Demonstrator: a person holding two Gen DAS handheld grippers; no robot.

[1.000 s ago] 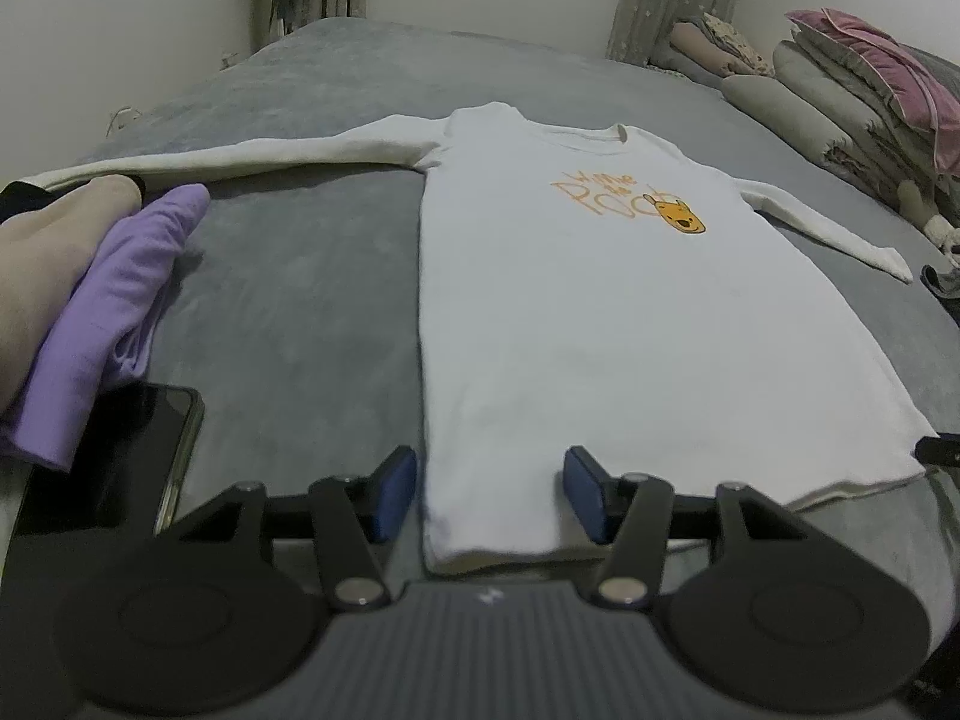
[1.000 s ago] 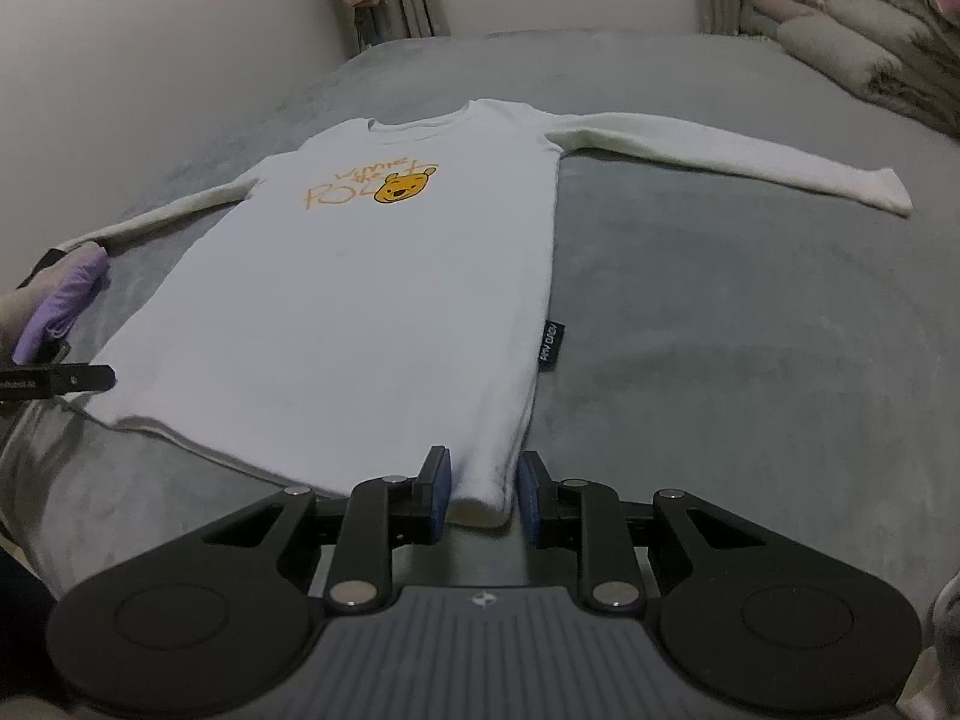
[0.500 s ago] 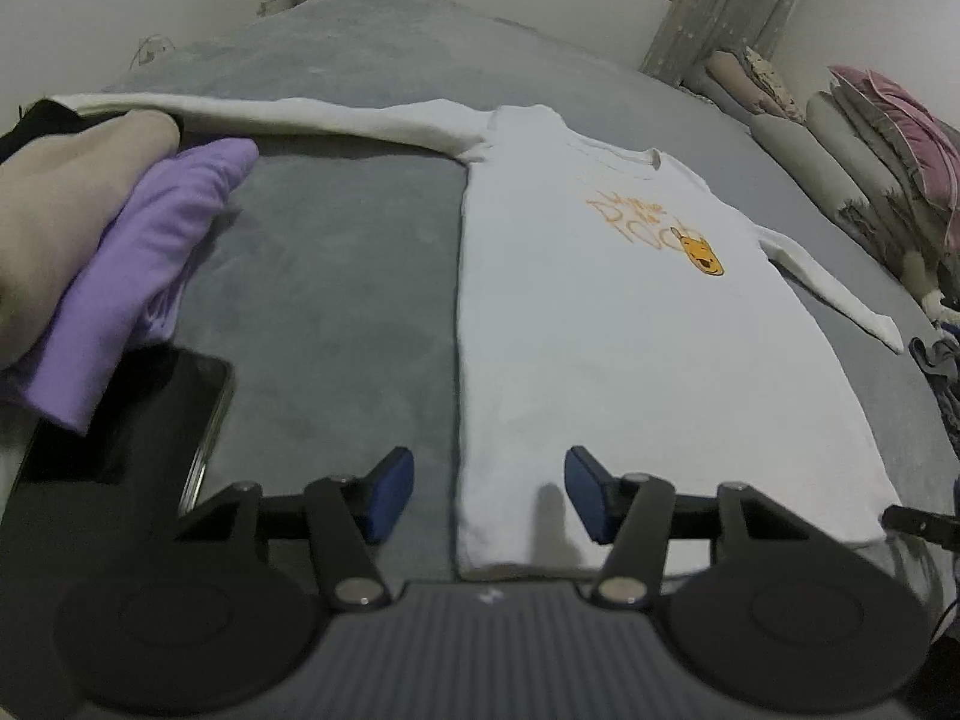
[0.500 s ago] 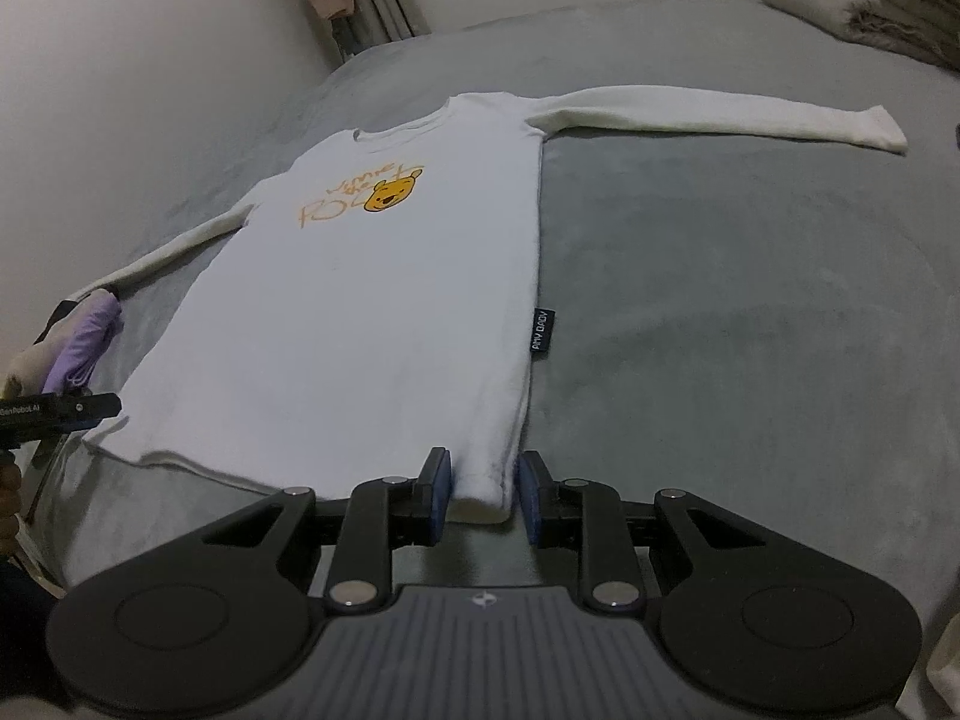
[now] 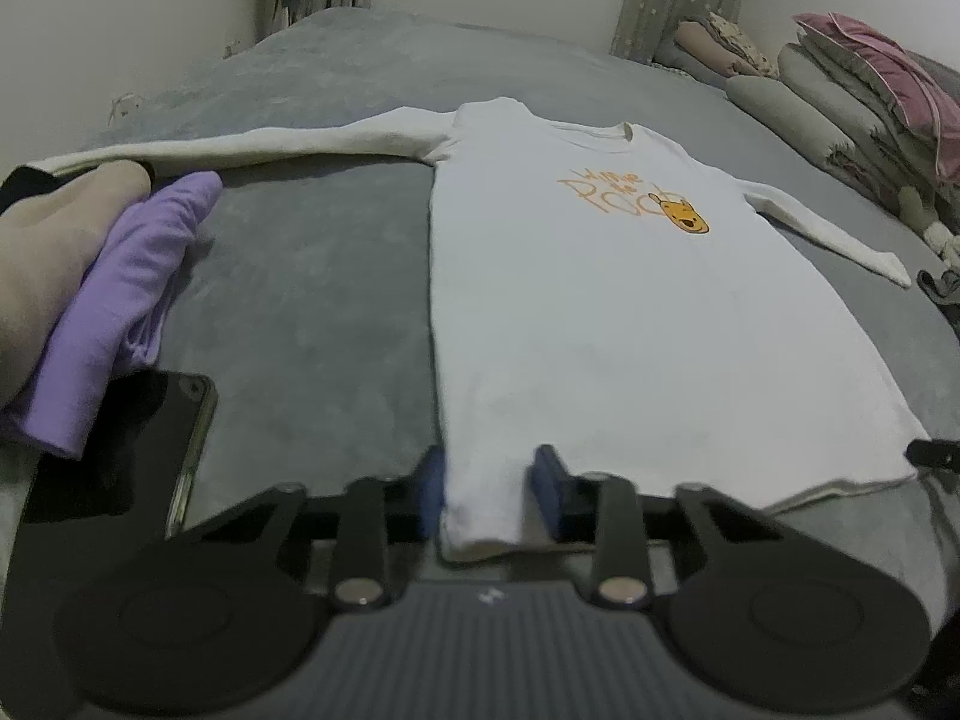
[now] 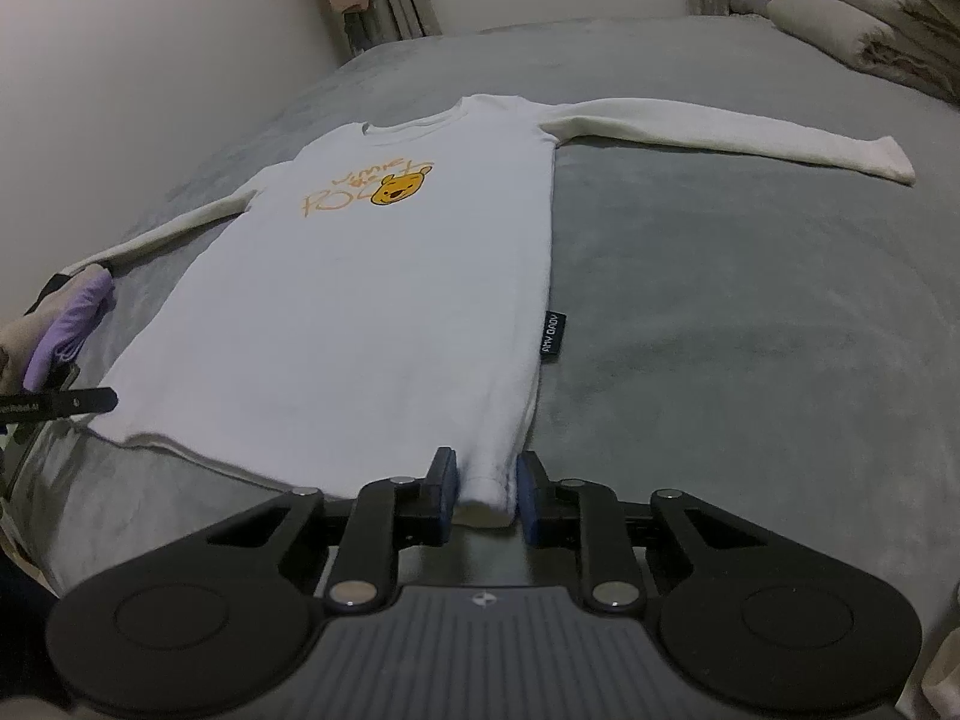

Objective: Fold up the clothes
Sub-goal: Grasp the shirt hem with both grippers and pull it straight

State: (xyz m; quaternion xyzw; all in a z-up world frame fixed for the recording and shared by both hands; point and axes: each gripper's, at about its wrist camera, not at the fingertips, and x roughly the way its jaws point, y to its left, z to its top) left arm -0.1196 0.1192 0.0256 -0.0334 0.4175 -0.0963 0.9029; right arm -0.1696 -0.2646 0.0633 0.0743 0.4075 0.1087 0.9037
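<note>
Your left hand-held gripper [image 5: 489, 495] shows a motion-blurred left blue pad as its jaws close on the hem of the white long-sleeved cotton shirt with an orange bear print [image 5: 600, 324]. The dark flat phone-like slab [image 5: 120, 444] is cut off at left, half under folded lilac cloth [image 5: 120, 306].

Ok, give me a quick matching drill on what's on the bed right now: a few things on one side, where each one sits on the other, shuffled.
Things:
1. black side label
2. purple garment
3. phone
4. bear print

Places:
A. chest of the white long-sleeved shirt
B. at the shirt's side seam
C. on the grey bedcover, partly under purple cloth
D. beside a beige garment

Pairs: 1-B, 2-D, 3-C, 4-A
</note>
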